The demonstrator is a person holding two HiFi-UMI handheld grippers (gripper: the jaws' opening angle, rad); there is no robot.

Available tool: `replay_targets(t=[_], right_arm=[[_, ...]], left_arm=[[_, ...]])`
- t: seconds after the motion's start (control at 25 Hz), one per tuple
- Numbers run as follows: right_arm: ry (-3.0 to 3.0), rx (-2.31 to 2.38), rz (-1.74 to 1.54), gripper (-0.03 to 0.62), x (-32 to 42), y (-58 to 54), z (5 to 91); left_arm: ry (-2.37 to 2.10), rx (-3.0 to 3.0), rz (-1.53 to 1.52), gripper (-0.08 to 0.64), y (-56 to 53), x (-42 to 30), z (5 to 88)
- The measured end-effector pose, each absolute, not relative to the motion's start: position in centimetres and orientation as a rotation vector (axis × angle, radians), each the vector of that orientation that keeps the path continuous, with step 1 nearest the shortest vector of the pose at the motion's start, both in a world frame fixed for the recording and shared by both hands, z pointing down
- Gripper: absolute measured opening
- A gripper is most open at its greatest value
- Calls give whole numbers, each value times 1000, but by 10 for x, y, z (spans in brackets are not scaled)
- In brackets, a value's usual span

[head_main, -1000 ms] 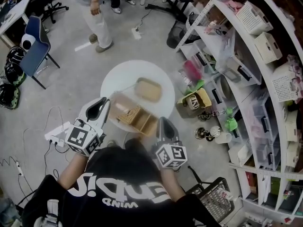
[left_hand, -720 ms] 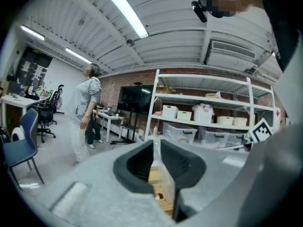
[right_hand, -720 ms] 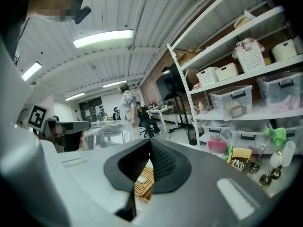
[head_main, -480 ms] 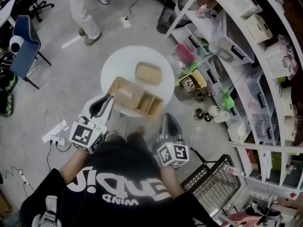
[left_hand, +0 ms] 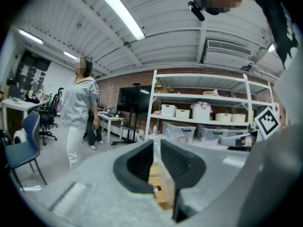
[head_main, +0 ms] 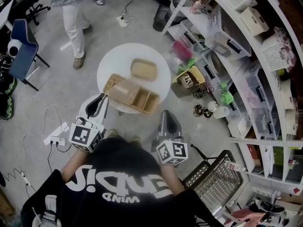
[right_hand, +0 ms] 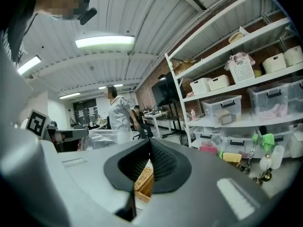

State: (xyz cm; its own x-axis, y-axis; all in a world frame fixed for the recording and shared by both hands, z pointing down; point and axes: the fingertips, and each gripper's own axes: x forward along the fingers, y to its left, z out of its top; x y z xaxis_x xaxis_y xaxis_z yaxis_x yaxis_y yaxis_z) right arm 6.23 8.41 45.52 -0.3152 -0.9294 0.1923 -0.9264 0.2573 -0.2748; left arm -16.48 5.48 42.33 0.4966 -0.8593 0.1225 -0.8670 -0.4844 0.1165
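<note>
- Between the jaws of the left claw [left_hand: 156,145] nothing is gripped: in the left gripper view they stand clenched together at the tips, and only a sliver of wicker shows through below them.
- Likewise, the right claw [right_hand: 150,143] is clenched on nothing, with the same wicker showing under its jaws.
- Just ahead of both claws, between their tips, lies a partitioned wicker basket [head_main: 135,96]. It rests on the round white surface [head_main: 111,65], and neither the left claw [head_main: 101,98] nor the right claw [head_main: 166,112] touches it.
- Something clear and filmy seems to cover the basket's end nearer the left claw; what it is cannot be made out.
- Beyond the basket, farther from the claws, a small wicker tray [head_main: 143,69] lies on the same surface, near the basket.
- Judged from this, the basket is set down and free, and nothing is in hand.
- Well beyond the left claw, a person [head_main: 71,13] stands on the floor; shelves [head_main: 227,56] of bins rise off to the right claw's side.
</note>
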Motion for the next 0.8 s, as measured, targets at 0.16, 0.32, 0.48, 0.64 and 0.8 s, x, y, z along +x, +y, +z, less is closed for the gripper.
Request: replay_targets(t=[0.16, 0.32, 0.48, 0.64, 0.8], right_arm=[[2490, -1818, -536, -2, 74, 84, 463], [2506, -1796, -541, -2, 75, 84, 466], [2523, -1770, -542, -2, 75, 86, 467], [2538, -1746, -542, -2, 74, 91, 466], [2539, -1731, -544, -2, 74, 94, 463]], left_arm=[[-1527, 2540, 82, 46, 58, -155, 433], [-1538, 2537, 79, 46, 59, -150, 432], [-1559, 2523, 74, 46, 62, -148, 431], [-1573, 2510, 69, 46, 67, -147, 429], [-1579, 2501, 65, 46, 72, -147, 427]])
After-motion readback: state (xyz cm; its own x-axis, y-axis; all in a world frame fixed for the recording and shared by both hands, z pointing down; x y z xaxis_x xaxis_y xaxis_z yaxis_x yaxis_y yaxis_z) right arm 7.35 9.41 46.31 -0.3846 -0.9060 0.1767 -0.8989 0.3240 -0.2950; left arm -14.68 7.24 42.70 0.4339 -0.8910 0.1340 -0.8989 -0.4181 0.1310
